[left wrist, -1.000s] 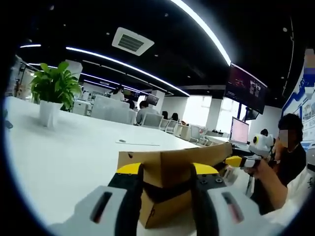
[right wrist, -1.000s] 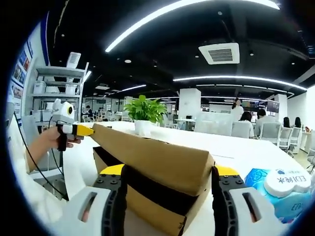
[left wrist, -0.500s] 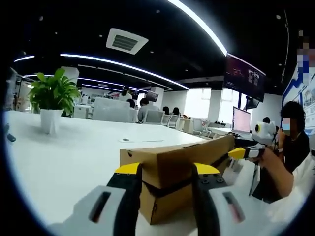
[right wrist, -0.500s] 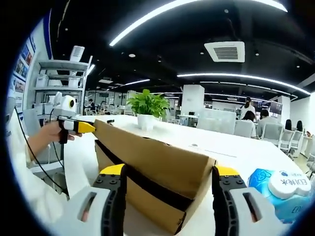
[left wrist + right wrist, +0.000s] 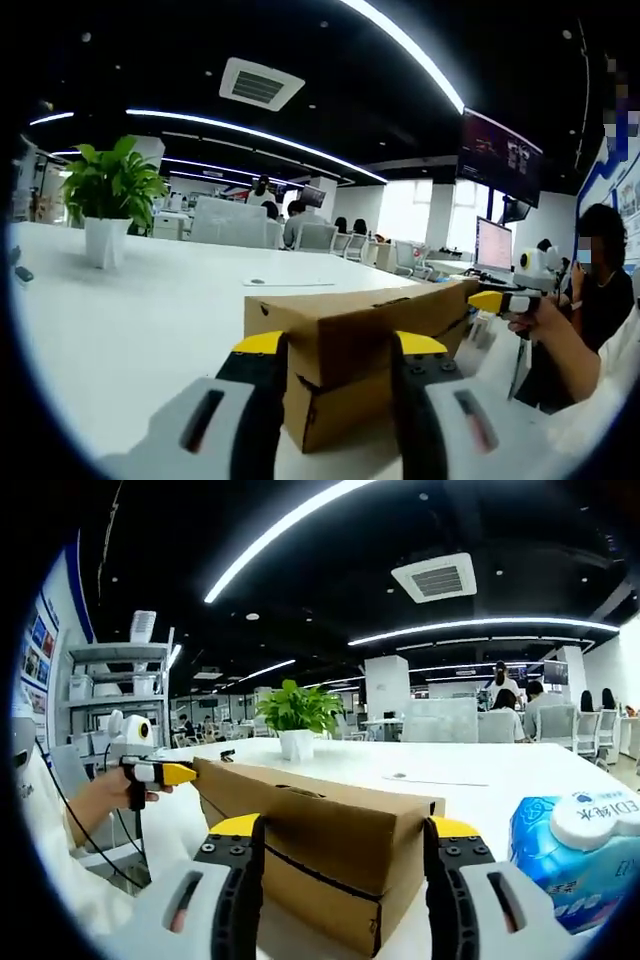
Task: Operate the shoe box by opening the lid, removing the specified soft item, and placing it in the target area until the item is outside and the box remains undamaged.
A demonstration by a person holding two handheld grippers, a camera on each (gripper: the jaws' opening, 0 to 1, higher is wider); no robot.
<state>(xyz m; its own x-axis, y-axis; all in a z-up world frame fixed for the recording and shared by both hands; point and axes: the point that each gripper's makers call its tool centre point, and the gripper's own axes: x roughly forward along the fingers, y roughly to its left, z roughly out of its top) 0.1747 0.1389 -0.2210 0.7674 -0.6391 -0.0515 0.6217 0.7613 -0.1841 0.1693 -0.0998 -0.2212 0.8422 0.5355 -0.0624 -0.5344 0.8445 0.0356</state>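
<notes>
The white desk (image 5: 130,320) spreads wide around me, a potted plant (image 5: 108,195) at 10 o'clock in the left gripper view. The box (image 5: 320,830) sits on it at 6 o'clock in both views, between my jaws. A second ago its lid (image 5: 360,315) was tilted up; now it lies nearly flat, so the soft item is not out yet and I see none of it. My left hand-held gripper (image 5: 330,345) and right hand-held gripper (image 5: 340,830) are both spread, straddling opposite ends. A blue wipes pack (image 5: 575,855) lies at 4 o'clock.
</notes>
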